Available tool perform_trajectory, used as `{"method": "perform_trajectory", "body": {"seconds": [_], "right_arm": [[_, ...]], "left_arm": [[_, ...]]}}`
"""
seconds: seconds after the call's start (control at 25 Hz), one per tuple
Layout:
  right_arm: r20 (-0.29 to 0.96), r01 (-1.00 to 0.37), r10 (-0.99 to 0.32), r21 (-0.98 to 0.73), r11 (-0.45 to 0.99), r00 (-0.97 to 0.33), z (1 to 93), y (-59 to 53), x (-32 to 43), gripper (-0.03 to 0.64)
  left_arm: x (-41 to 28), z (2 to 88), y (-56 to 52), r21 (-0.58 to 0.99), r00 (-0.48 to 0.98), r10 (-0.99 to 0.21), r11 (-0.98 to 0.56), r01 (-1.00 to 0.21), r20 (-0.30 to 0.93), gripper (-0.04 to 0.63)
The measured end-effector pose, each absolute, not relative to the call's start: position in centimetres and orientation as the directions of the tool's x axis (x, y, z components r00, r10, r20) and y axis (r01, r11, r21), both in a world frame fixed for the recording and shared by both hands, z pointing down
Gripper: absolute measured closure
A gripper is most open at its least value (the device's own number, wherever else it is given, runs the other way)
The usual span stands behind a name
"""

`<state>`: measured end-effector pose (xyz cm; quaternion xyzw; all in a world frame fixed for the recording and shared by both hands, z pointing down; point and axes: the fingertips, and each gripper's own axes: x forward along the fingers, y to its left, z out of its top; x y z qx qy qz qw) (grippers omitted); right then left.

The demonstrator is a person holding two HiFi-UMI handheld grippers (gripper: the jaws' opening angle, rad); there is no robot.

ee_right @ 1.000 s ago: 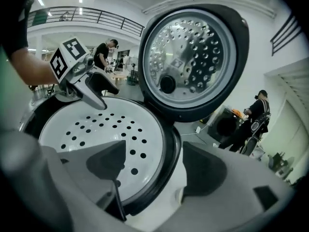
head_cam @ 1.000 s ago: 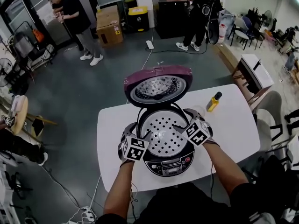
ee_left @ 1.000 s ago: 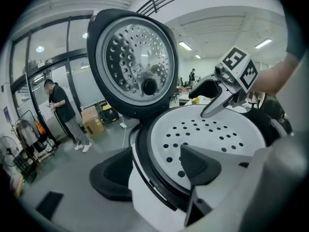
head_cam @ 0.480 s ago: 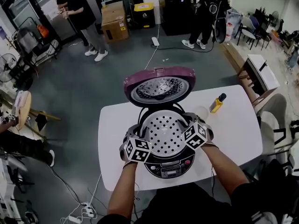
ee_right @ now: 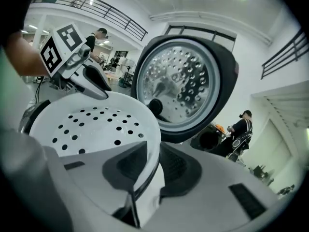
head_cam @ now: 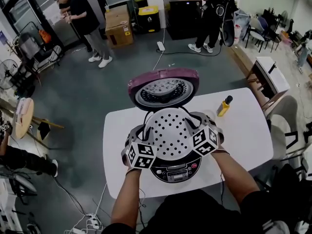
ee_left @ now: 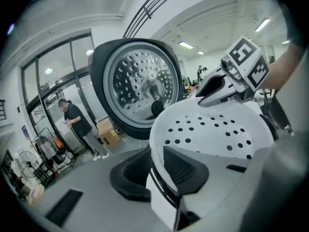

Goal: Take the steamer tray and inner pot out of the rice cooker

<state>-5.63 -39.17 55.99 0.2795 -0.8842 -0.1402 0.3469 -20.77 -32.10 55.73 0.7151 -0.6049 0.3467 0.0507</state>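
Observation:
The white perforated steamer tray hangs just above the open rice cooker, held by its rim on both sides. My left gripper has just closed on the left rim; its pads clamp the tray wall. My right gripper has likewise just closed on the right rim, one pad inside the tray and one outside. The cooker's maroon lid stands open behind. The tray hides the inner pot.
The cooker sits on a white table with a yellow bottle at the back right. Chairs and a small white desk stand to the right. People and a cardboard box are far across the floor.
Both grippers closed from open onto the tray's rim, then rose. The tray has come up out of the cooker and now looks larger and higher in the head view.

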Motion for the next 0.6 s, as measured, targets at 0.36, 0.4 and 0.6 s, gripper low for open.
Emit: {"method": "perform_trajectory", "body": {"seconds": [0.36,0.4,0.6], "right_arm": [[0.441,-0.456,-0.667,0.496,0.739,-0.6,47.6,-36.0,-3.7,0.537],[0.436,-0.457,-0.668,0.497,0.738,-0.604,47.0,-35.3,-3.5,0.537],[0.41,-0.434,-0.647,0.501,0.749,-0.643,45.5,-32.3,-3.3,0.537]], "left_arm": [[-19.3,47.7,-29.9,-0.402,0.075,-0.878,-0.29,-0.869,0.472,0.512],[-19.2,47.2,-29.4,-0.407,0.074,-0.881,-0.288,-0.867,0.466,0.514],[-18.7,46.0,-26.0,-0.43,0.041,-0.895,-0.254,-0.866,0.445,0.514]]}}
